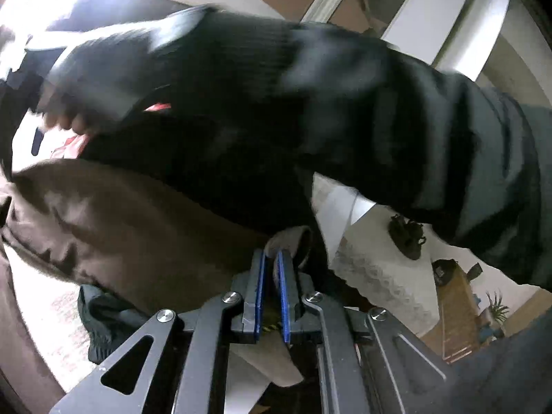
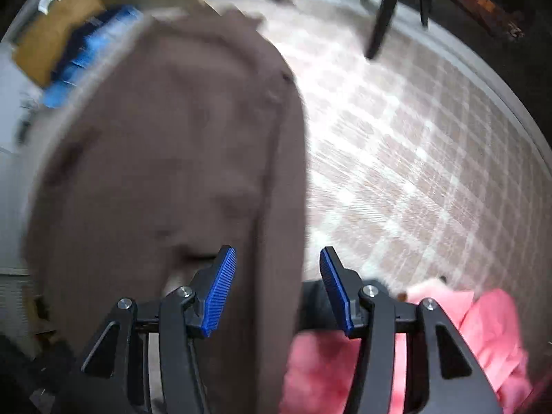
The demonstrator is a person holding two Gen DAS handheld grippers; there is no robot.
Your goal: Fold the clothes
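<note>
A brown garment [image 1: 114,220] hangs lifted in the left wrist view, and my left gripper [image 1: 272,258] is shut on a fold of its edge. A person's black sleeve [image 1: 276,103] crosses above it, blurred, with fingers [image 1: 65,120] showing at the left. In the right wrist view the same brown garment [image 2: 165,172] hangs in front of the camera, part of it draped between the blue pads. My right gripper [image 2: 277,262] is open, its pads wide apart and not pressing the cloth. A pink garment [image 2: 483,338] lies below at the right.
A checked pink-and-white cloth [image 2: 396,145] covers the surface under the right gripper. Dark chair legs [image 2: 383,13] stand at its far edge. A blue item [image 2: 89,55] and a cardboard box [image 2: 58,24] sit at the left. A dark green garment [image 1: 103,317] lies low left.
</note>
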